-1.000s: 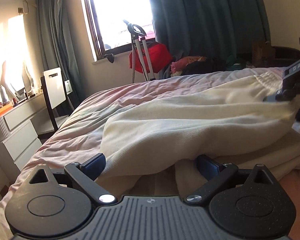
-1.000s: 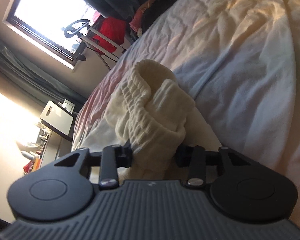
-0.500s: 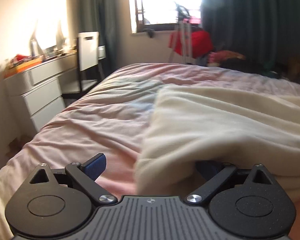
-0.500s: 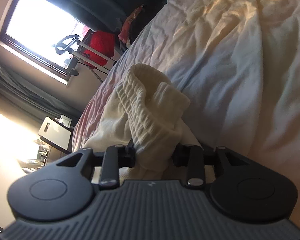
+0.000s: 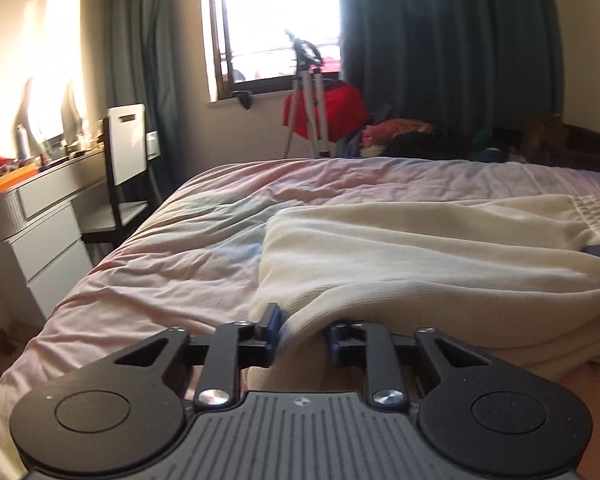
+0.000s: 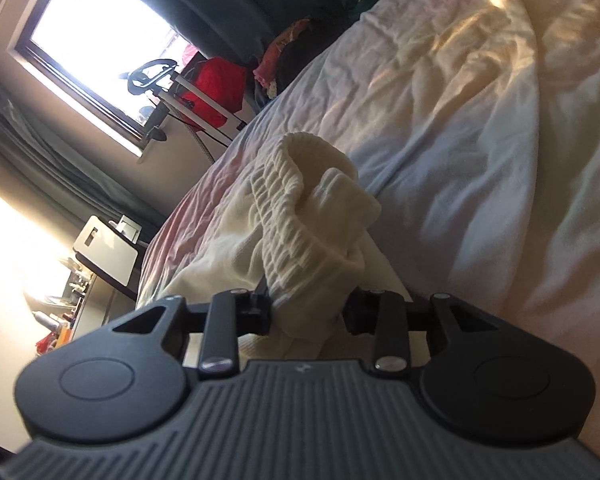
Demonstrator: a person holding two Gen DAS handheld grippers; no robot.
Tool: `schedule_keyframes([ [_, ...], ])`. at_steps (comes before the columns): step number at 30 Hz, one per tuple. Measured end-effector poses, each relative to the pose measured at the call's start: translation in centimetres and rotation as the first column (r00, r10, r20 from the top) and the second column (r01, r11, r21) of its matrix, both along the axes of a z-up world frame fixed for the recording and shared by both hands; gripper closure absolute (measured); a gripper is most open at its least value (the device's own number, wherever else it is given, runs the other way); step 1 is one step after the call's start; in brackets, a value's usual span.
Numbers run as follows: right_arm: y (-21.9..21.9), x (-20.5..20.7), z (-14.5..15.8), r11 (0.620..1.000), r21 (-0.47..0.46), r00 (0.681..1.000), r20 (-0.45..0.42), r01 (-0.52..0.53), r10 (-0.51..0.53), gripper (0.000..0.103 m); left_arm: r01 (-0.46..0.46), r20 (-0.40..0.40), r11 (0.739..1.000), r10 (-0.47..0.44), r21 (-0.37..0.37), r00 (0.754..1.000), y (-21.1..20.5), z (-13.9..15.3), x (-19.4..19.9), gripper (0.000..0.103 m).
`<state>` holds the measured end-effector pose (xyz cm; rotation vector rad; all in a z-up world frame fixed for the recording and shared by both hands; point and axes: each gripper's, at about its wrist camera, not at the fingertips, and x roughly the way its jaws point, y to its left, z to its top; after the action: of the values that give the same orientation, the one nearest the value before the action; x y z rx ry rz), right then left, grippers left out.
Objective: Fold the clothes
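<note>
Folding was only partway done: the cream garment lay doubled but loose on the bed. The left tool had just closed on its near edge and the right tool pinched the ribbed waistband; further folds and smoothing seemingly remained.

Your left gripper, black with blue pads, points slightly downward toward 12 o'clock; its jaws have just been closing and now pinch a fold of the cream knitted garment. Your right gripper, all black, is rolled to one side and clamps the garment's bunched ribbed waistband.
</note>
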<state>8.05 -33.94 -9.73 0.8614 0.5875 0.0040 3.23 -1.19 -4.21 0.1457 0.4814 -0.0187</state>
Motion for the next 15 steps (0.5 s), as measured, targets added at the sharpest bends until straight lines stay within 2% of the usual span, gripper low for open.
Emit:
schedule_keyframes([
  [5, 0.0, -0.7, 0.7, 1.000, -0.004, 1.000, 0.030, 0.010, -0.010, 0.067, 0.050, -0.066, 0.998, -0.052, -0.038, 0.996, 1.6, 0.7, -0.7, 0.088],
  [10, 0.2, -0.4, 0.2, 0.998, -0.056, 1.000, -0.007, 0.028, -0.029, 0.065, 0.081, -0.196, 0.996, -0.075, 0.025, 0.978, 0.8, -1.1, -0.6, 0.091],
  [13, 0.2, -0.5, -0.5, 0.998, -0.050, 0.998, -0.050, 0.043, -0.046, 0.056, 0.085, -0.224, 0.996, -0.075, 0.033, 0.972, 0.5, -1.6, -0.4, 0.091],
  [15, 0.3, -0.6, -0.3, 0.997, -0.066, 0.997, -0.067, 0.044, -0.049, 0.039, 0.073, -0.231, 0.997, -0.070, 0.006, 0.970, 0.9, -1.6, -0.3, 0.091],
])
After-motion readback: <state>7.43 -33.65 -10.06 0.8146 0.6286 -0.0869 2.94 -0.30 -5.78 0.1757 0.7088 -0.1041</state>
